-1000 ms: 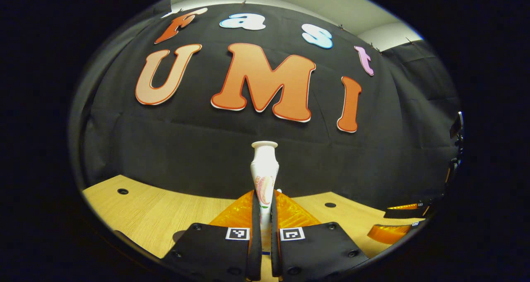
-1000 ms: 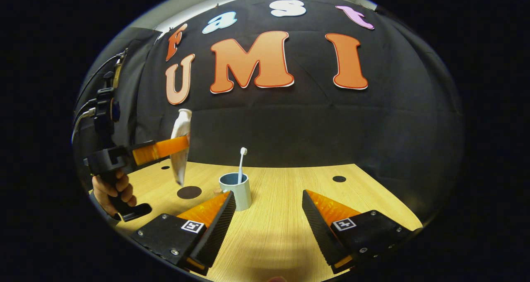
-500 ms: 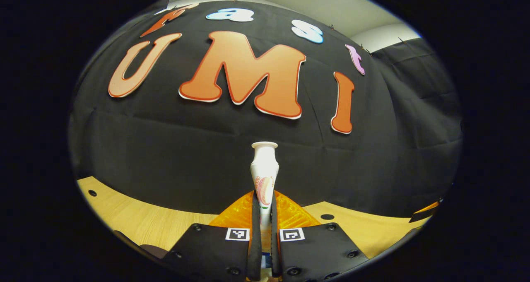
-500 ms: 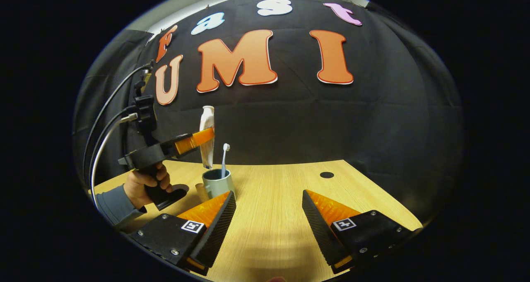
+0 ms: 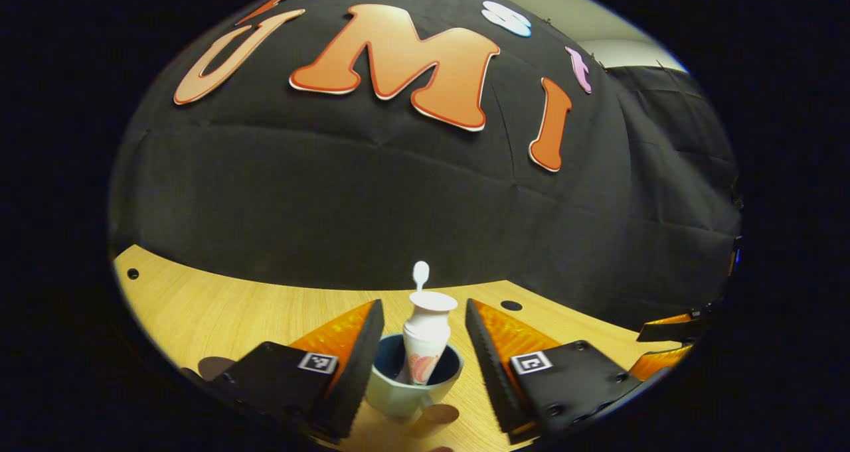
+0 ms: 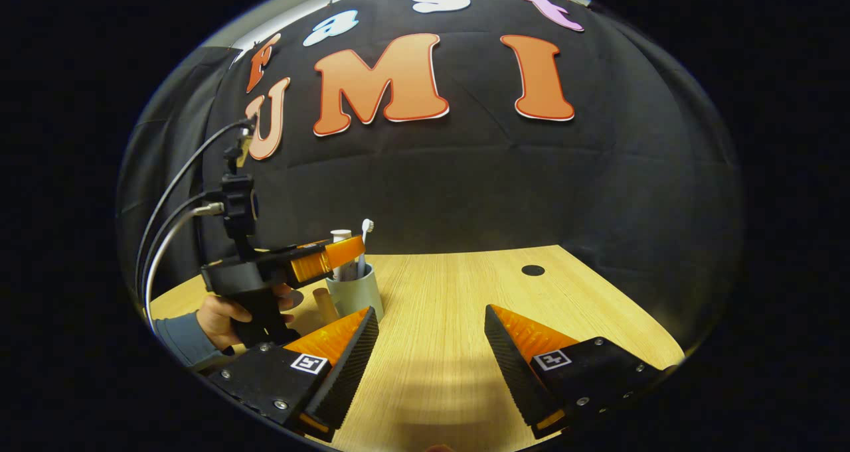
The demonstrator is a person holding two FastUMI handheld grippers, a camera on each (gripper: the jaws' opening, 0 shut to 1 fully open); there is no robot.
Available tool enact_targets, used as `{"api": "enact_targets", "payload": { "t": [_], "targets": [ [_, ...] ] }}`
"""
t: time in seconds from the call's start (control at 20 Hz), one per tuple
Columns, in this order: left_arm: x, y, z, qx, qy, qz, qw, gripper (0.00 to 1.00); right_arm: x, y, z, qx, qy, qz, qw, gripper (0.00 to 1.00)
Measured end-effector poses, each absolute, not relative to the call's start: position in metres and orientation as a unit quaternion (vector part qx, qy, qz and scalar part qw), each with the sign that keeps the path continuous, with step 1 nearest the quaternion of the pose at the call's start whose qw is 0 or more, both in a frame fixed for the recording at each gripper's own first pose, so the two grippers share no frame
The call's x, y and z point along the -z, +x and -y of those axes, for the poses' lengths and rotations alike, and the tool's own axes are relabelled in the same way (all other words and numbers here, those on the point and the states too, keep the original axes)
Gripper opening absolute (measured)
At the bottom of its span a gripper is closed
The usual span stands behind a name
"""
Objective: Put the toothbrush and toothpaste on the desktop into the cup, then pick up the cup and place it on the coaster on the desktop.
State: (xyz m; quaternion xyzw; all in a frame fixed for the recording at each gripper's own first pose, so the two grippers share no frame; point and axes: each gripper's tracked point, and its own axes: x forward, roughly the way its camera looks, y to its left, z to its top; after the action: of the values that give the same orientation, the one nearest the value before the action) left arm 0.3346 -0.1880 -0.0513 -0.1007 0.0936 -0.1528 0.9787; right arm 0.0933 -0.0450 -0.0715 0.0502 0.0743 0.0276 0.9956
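Note:
A pale cup [image 5: 405,392] stands on the wooden desktop [image 5: 219,312] with a white toothpaste tube [image 5: 425,339] upright in it. A white toothbrush [image 5: 420,273] rises behind the tube. My left gripper [image 5: 423,306] is open, one finger on each side of the cup and tube, touching neither. A dark round coaster [image 5: 212,367] lies at the lower left. In the right gripper view the cup [image 6: 355,294] holds the toothbrush [image 6: 365,229] and the tube [image 6: 340,236], with the left gripper [image 6: 329,256] level with their tops. My right gripper [image 6: 431,326] is open and holds nothing, low over the desk.
A hand [image 6: 222,312] in a grey sleeve holds the left gripper, and cables run up from it. The cup's brown handle [image 5: 435,413] points toward me. The desk has a small round hole [image 6: 532,270]. The right gripper's fingers [image 5: 667,320] show at the far right.
My left gripper carried the toothpaste over to the cup, lowered it in and opened, so the tube now stands in the cup. My right gripper stayed open and hardly moved.

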Motion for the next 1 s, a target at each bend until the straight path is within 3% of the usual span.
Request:
{"api": "enact_targets", "payload": {
  "t": [0.1,0.55,1.0],
  "targets": [
    [0.041,0.314,0.168,0.141,-0.088,-0.097,0.981,1.0,0.067,0.095,0.026,-0.043,0.051,-0.083,0.994,0.97],
    [-0.008,0.233,0.087,0.093,-0.05,-0.094,0.99,0.99,0.053,0.117,-0.054,-0.09,0.028,-0.136,0.986,0.97],
    [-0.022,0.165,0.03,0.042,-0.021,-0.09,0.995,0.99,0.058,0.154,-0.077,-0.068,0.006,-0.231,0.97,0.97]
  ]
}}
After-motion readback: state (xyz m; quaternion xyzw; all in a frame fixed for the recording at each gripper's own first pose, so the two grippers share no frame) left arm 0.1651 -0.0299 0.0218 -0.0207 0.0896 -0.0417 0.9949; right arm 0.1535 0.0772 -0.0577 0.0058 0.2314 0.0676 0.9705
